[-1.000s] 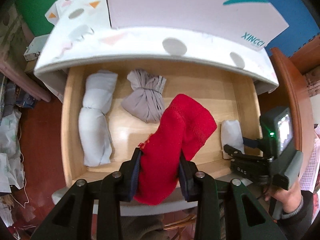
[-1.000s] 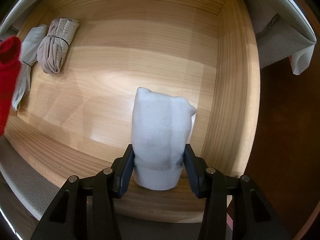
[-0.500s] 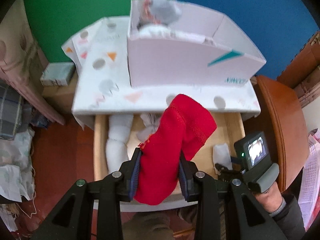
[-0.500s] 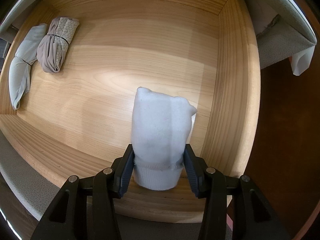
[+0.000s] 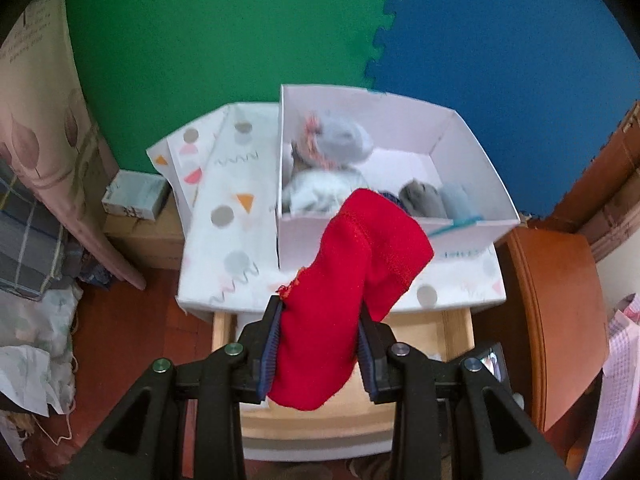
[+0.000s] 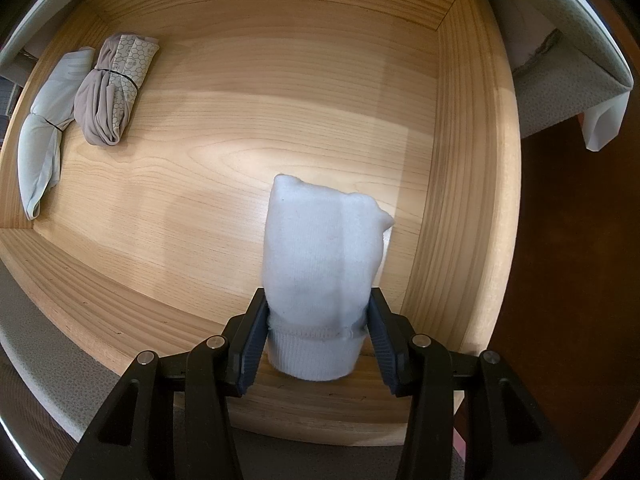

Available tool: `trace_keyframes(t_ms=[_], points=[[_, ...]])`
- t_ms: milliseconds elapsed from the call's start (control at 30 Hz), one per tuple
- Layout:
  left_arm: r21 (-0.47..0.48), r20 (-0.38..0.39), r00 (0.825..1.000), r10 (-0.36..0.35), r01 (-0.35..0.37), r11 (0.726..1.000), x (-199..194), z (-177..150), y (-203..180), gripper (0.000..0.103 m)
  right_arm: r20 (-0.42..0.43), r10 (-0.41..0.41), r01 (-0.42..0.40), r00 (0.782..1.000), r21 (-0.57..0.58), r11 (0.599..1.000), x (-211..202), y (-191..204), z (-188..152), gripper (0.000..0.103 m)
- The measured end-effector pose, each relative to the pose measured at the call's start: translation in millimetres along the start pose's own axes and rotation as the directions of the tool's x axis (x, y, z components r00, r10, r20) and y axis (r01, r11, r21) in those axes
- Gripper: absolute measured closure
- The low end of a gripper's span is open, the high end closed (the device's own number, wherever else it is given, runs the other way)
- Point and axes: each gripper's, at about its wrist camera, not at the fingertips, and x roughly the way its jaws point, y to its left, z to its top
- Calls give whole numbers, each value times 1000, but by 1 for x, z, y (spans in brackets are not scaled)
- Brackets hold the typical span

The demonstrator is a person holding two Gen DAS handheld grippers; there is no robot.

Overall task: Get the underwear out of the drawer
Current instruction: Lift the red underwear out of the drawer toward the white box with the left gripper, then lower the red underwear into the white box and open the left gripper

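Red roll [image 5: 352, 304] is clamped between the jaws of the left gripper [image 5: 318, 354], pinched around its lower half so the top flops forward and to the right; that grip low on the bundle makes sense to me, since a soft roll would squash out if you only nipped the tip. It's up above the drawer [image 5: 456, 328] now, hanging in front of the white box [image 5: 476, 236] on top of the cabinet; the box already has grey and pale bundles in it, so my guess is that's where everything is being dumped.

Right gripper [image 6: 318, 338] is pointing down into the drawer, closed on a white roll [image 6: 320, 280] that sits near the right wall; the pads press on its cuffed end, but whether it's lifted or resting on the wood I can't tell.

Two more are left over in the far left corner: a taupe bundle [image 6: 112, 96] with a honeycomb print and a pale one [image 6: 48, 132] touching it, each cinched with a thin band; presumably that keeps them rolled and easy to pinch.

So roughly: one out, one gripped, two waiting.
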Motion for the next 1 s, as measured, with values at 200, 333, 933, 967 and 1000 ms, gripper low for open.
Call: trace_keyframes(t_ms=[200,333,933,967,1000], points=[[1,49,999,20,-20,1000,-2,40,-10,70,1,2,-2,1000,3,1000,0,0,0,59],[5,66,997,29,-29,1000,6,64,-18,69,6,9,-9,1000,4,1000,0,0,1,59],[40,37,997,64,-65,997,73,104,-50,69,10,13,-13,1000,3,1000,3,-2,2,59],[39,34,998,52,-53,998,75,105,-52,69,9,11,-11,1000,2,1000,3,-2,2,59],[38,28,999,39,-40,998,77,105,-55,69,9,10,-10,1000,2,1000,3,-1,2,59]])
